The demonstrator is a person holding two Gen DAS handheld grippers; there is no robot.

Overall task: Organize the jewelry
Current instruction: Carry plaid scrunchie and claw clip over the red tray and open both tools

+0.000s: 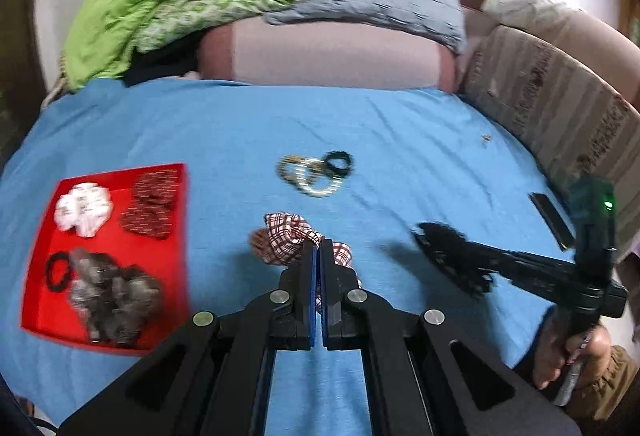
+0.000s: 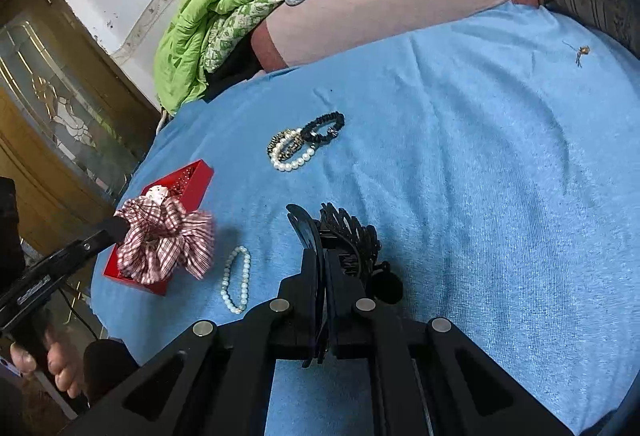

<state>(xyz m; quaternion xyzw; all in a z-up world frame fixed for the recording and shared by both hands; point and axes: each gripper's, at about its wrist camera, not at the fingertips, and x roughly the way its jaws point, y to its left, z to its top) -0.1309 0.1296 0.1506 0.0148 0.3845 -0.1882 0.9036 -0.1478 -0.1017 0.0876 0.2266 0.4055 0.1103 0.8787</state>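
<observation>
Both sets of jaws are closed tight on hair accessories. The left gripper [image 1: 319,248] pinches a red-and-white checked scrunchie [image 2: 168,240], its ruffled gingham fabric bunched into folds; in the right wrist view it hangs above the near end of the red tray [image 1: 176,256]. The right gripper [image 2: 323,256] clamps a black claw clip [image 2: 348,236], glossy plastic with curved teeth fanning out past the fingertips, held above the blue sheet [image 2: 460,195].

The tray sits on the blue sheet and carries a white scrunchie [image 1: 83,209], a dark red patterned scrunchie [image 1: 151,203], a thin black hair tie [image 1: 58,270] and a grey mottled scrunchie [image 1: 114,296].

Further out on the sheet lies a small cluster of bracelets [image 2: 304,139]: a white pearl one, a gold-and-black one and a black beaded one, touching each other. A separate pearl bracelet [image 2: 236,278] lies just beside the tray. A small gold earring [image 2: 582,51] lies well apart, near the sheet's far edge.
</observation>
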